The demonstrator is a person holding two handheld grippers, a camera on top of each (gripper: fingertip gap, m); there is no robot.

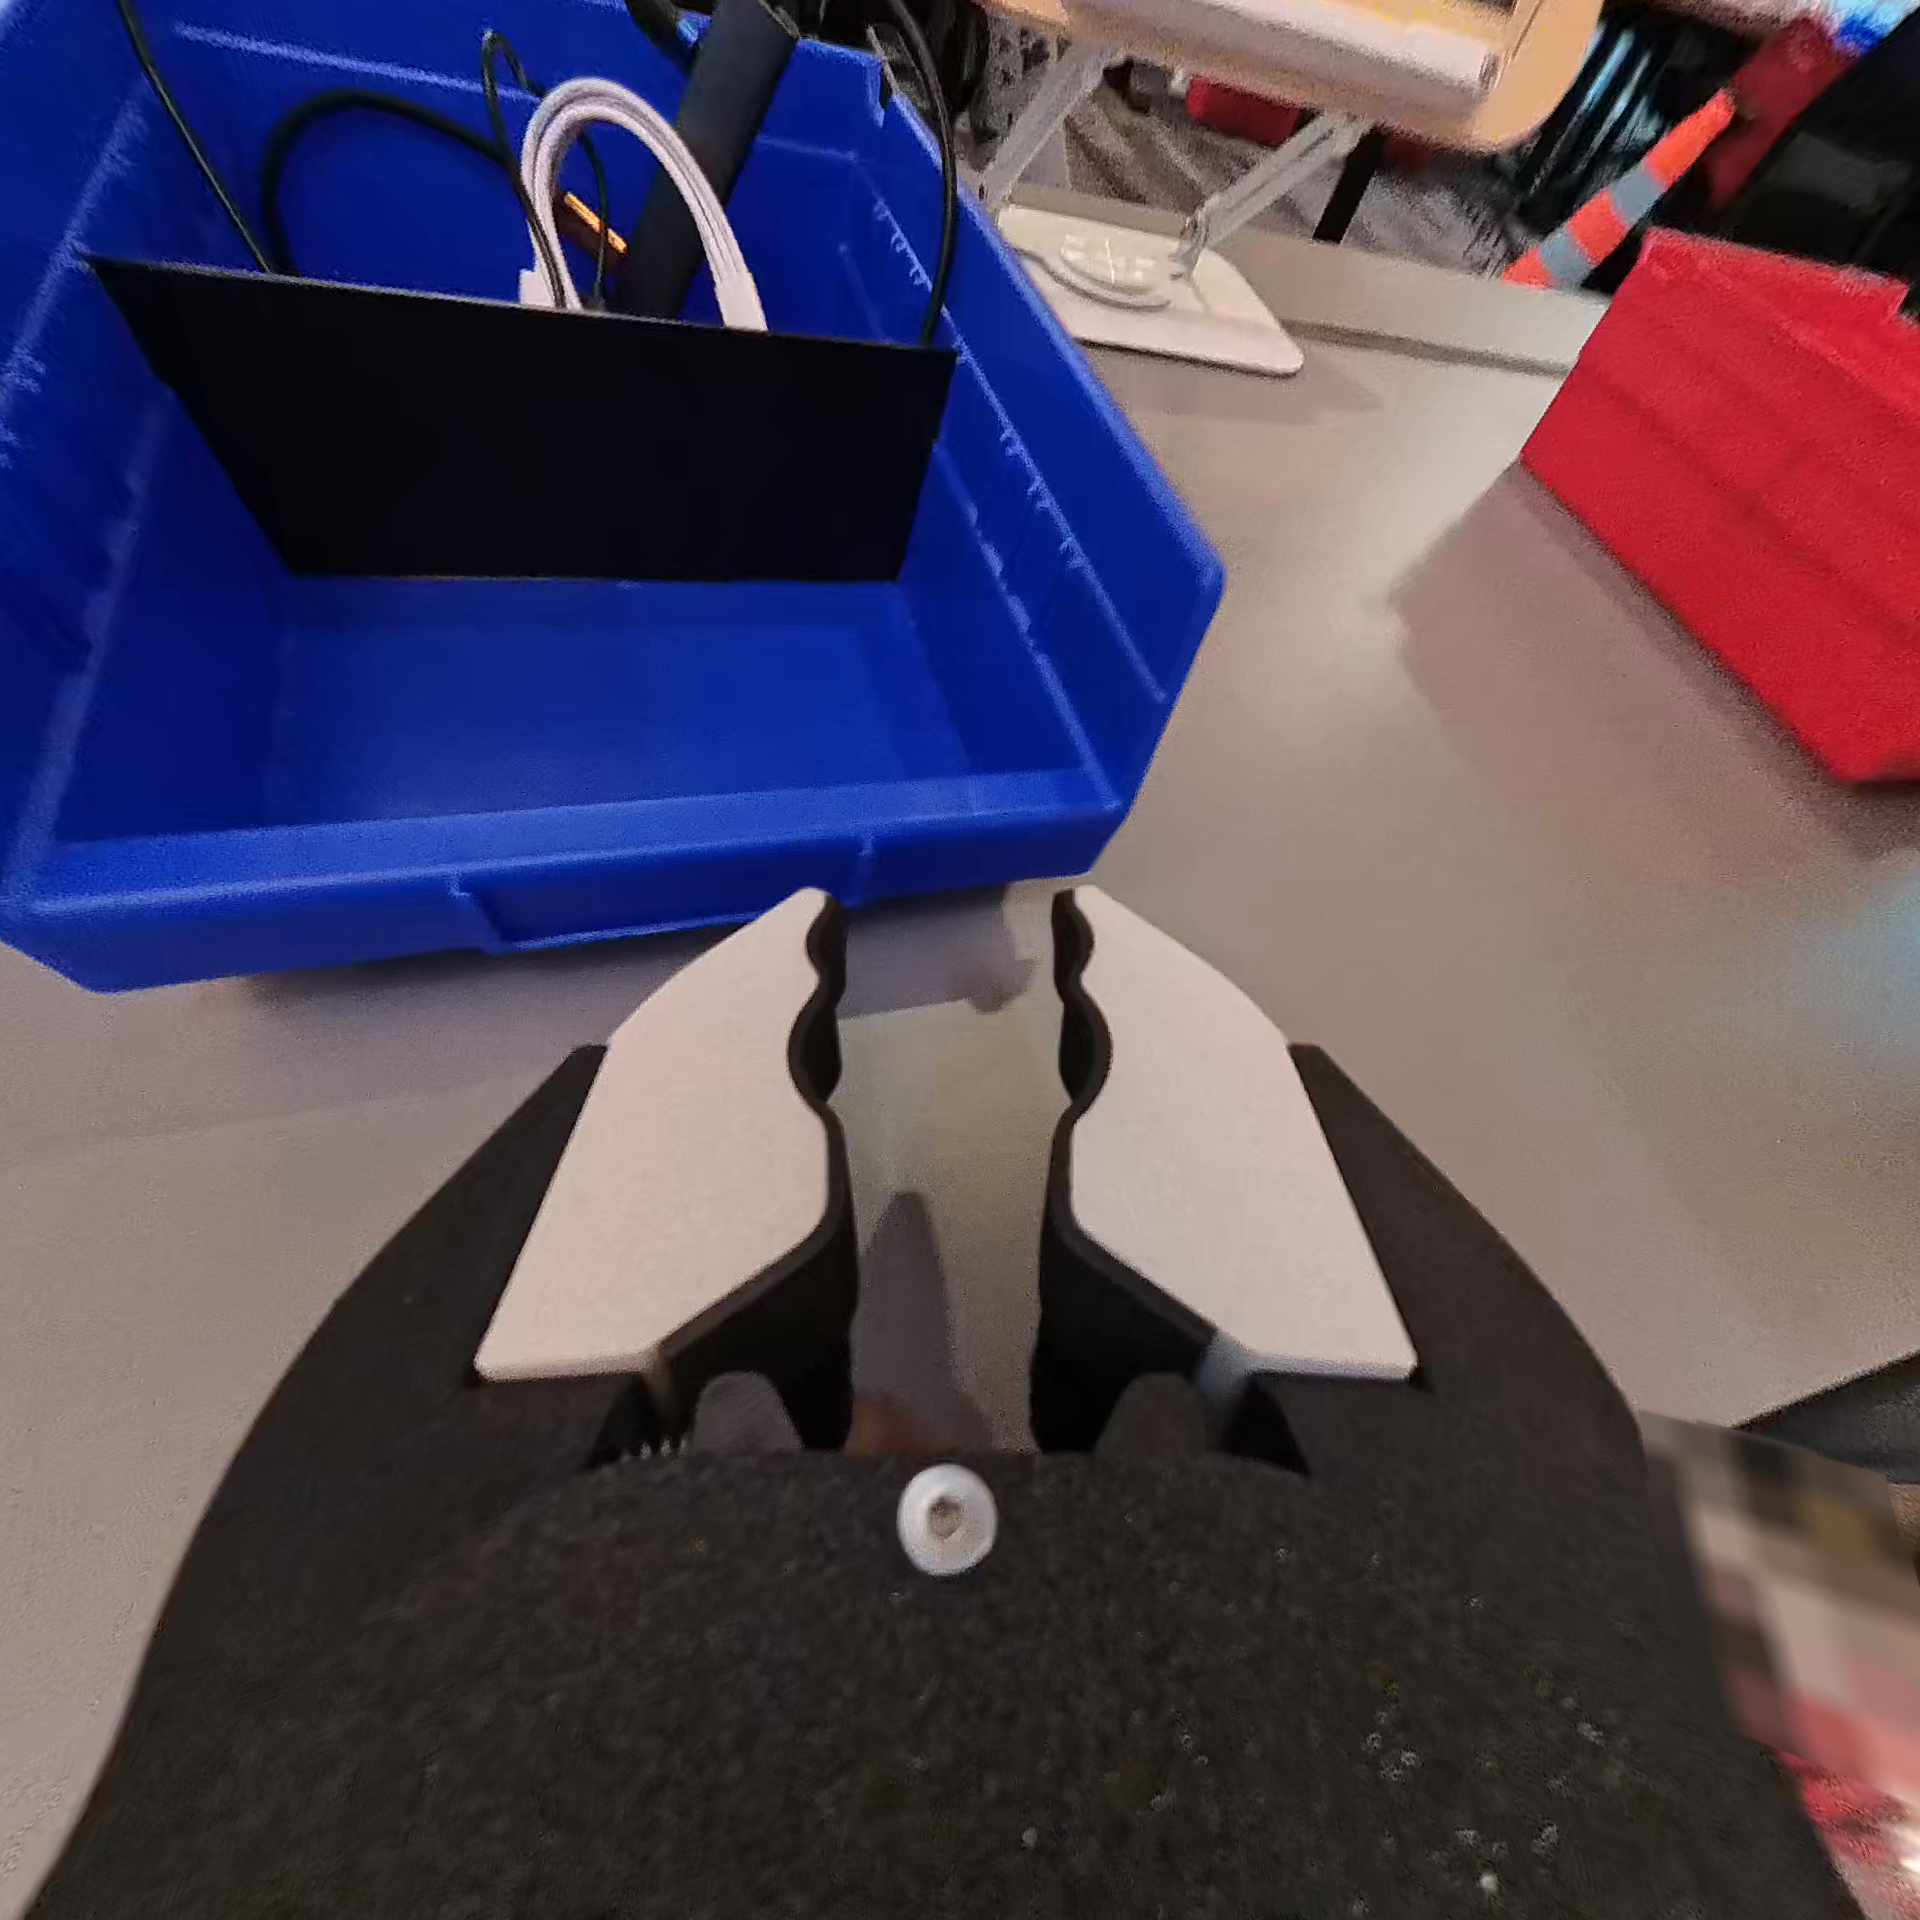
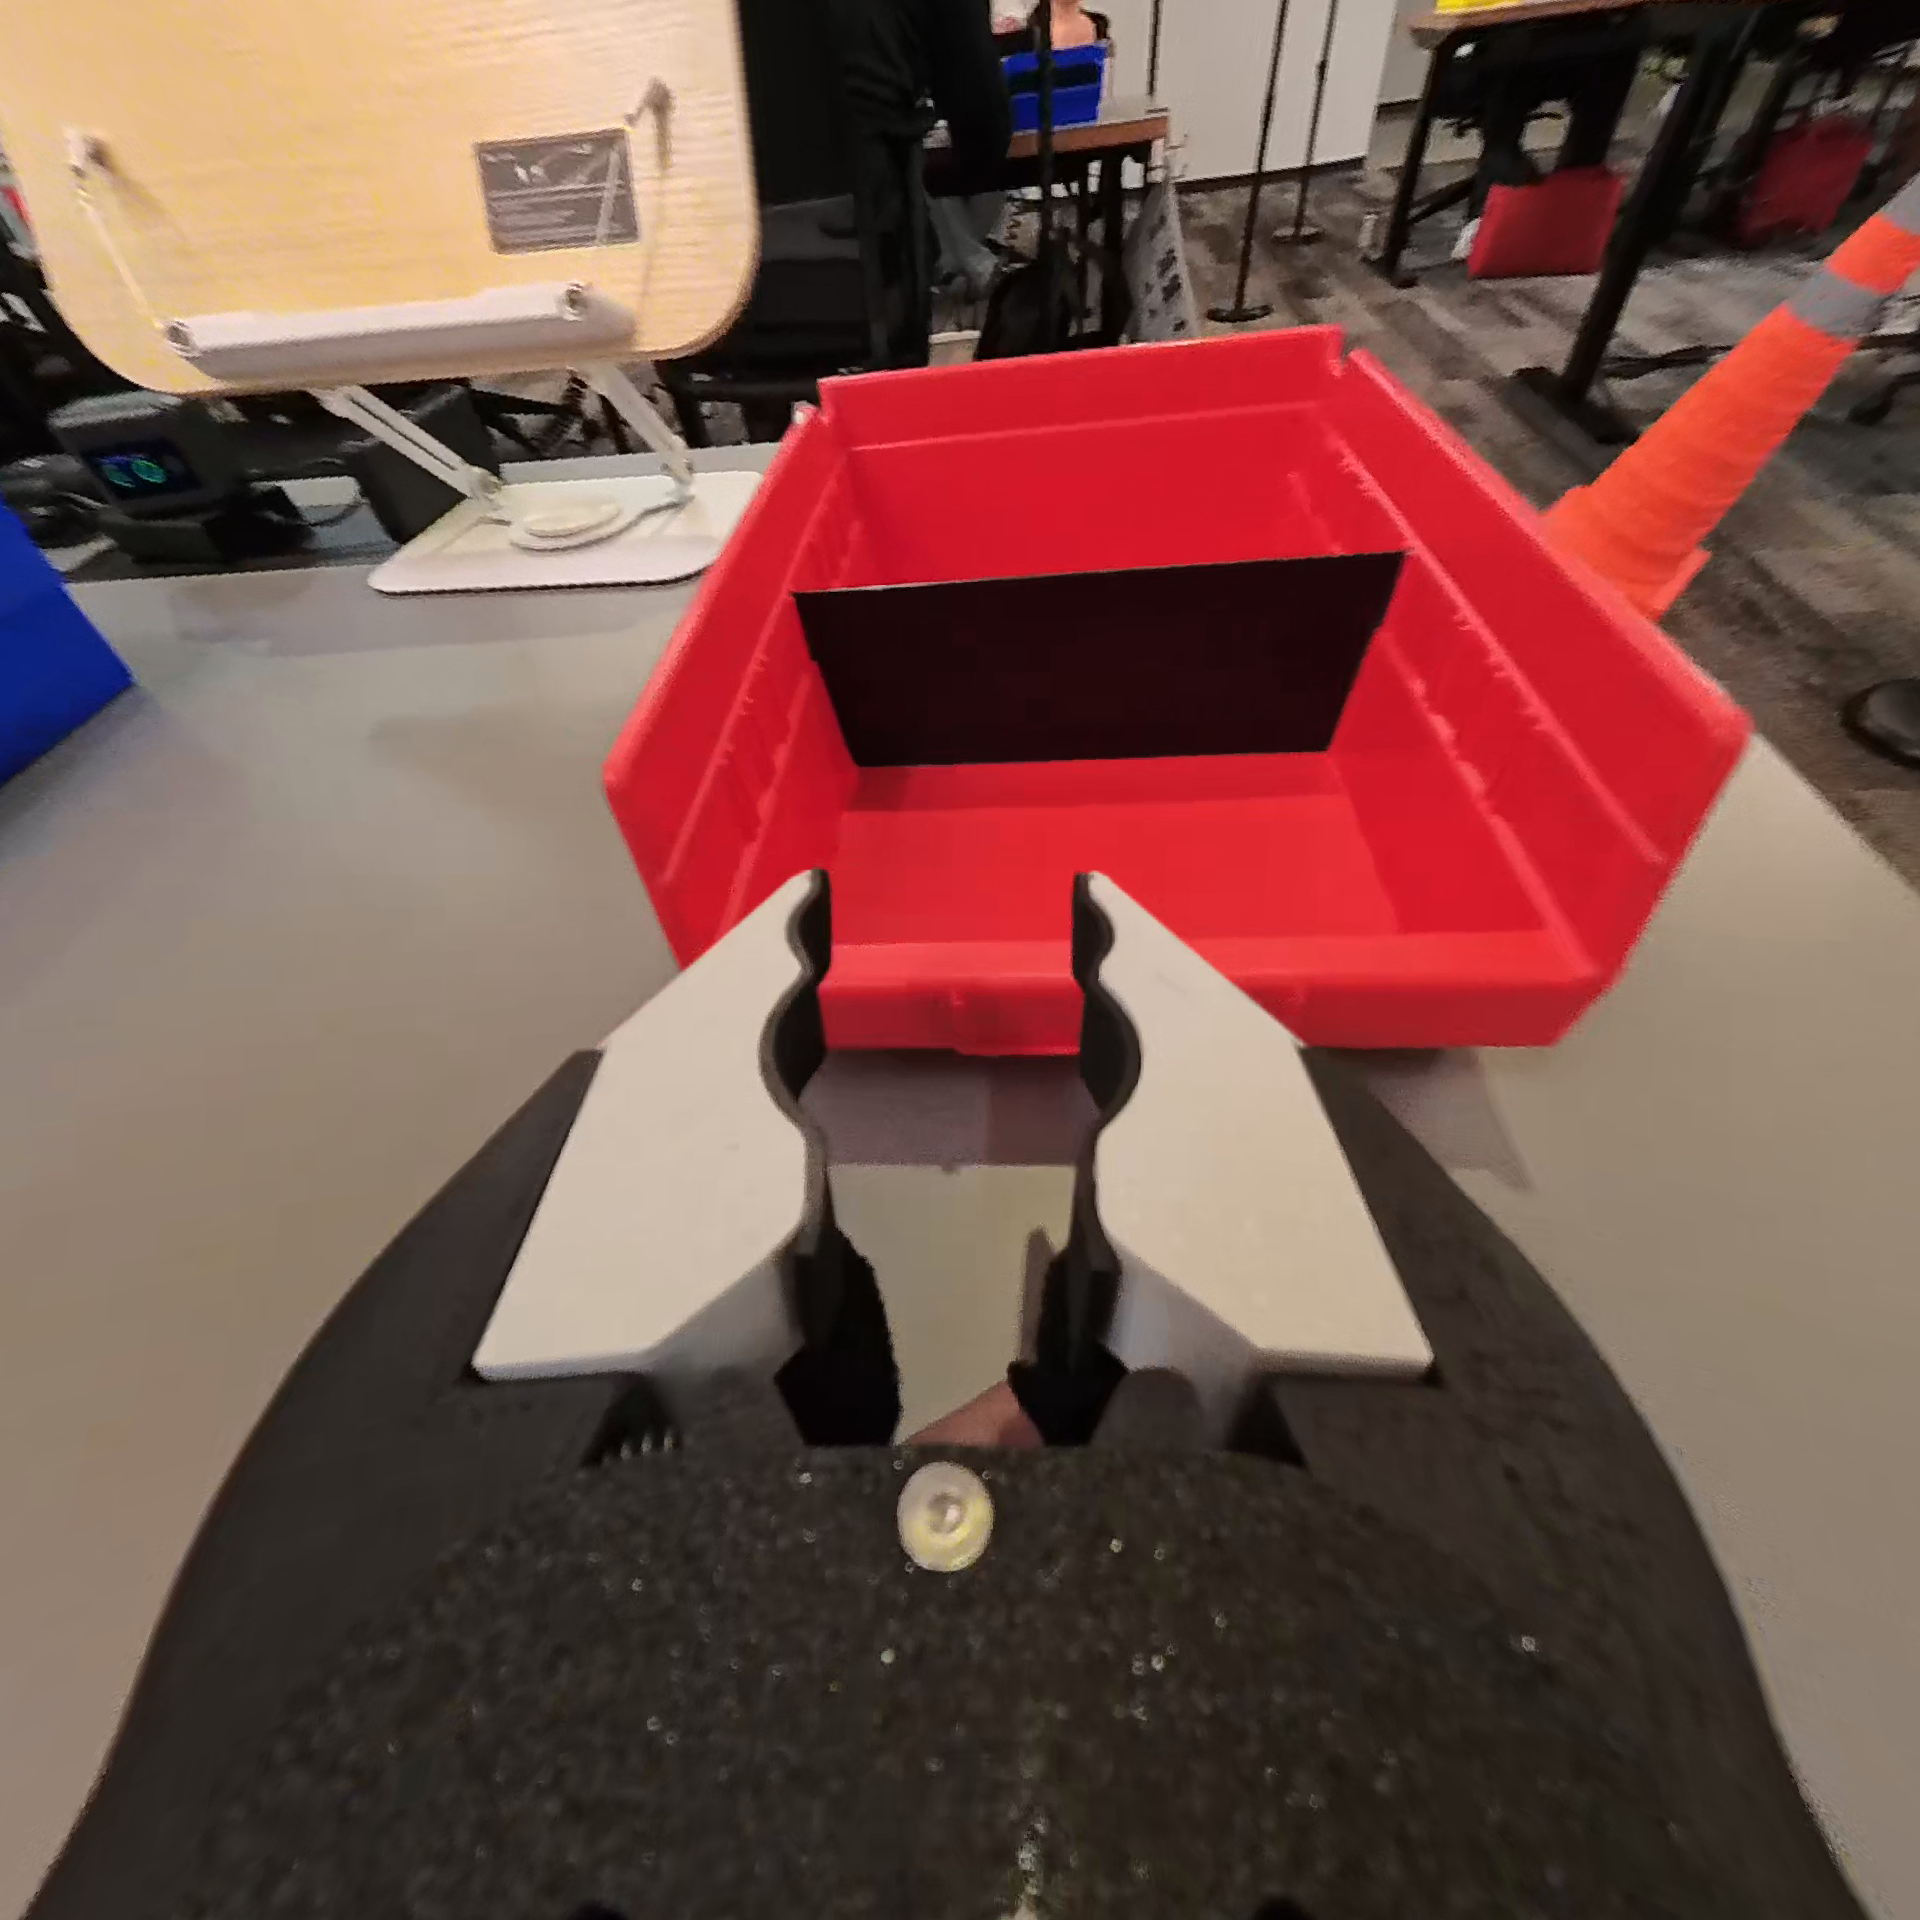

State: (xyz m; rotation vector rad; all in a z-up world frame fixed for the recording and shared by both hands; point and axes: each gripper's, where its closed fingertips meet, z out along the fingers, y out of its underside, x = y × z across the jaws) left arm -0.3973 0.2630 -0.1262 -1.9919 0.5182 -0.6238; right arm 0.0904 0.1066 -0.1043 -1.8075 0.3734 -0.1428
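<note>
Two grippers, both spread and holding nothing, each facing a bin on the grey table (image 2: 312, 883).

Left gripper (image 1: 945, 925) hovers just short of the blue bin (image 1: 582, 852) at its 11 o'clock; behind that bin's black divider (image 1: 540, 436) sit a white cable (image 1: 634, 177) and black cords (image 1: 312, 135), while the near compartment shows only blue floor. Right gripper (image 2: 951, 914) points at 12 o'clock, tips over the front lip of the red bin (image 2: 1195, 997), which has its own dark divider (image 2: 1091, 665). An orange cone (image 2: 1704, 436) stands at 2 o'clock on the floor, and a wooden board on a white stand (image 2: 395, 177) sits at 10 o'clock.
</note>
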